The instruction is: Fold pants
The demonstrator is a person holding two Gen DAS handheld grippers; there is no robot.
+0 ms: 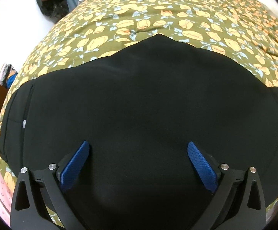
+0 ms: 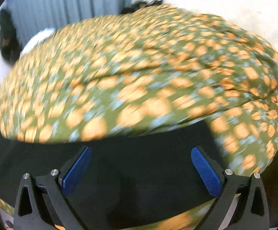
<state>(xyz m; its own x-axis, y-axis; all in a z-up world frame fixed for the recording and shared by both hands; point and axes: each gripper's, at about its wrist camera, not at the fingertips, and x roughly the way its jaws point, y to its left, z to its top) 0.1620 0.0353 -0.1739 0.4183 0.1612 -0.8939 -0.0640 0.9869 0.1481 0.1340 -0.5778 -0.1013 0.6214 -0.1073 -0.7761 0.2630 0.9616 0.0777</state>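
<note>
Both jaws wide apart, empty, over black pants [image 1: 139, 105]

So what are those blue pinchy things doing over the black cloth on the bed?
A person is holding two grippers and folding black pants spread on a bed with a flowery green and orange bedspread. The left gripper is open above the wide part of the pants, near a small silver button, and holds nothing. The right gripper is open too, over a narrower strip of the pants. Its picture is blurry, so I cannot tell if either gripper touches the cloth.
</note>
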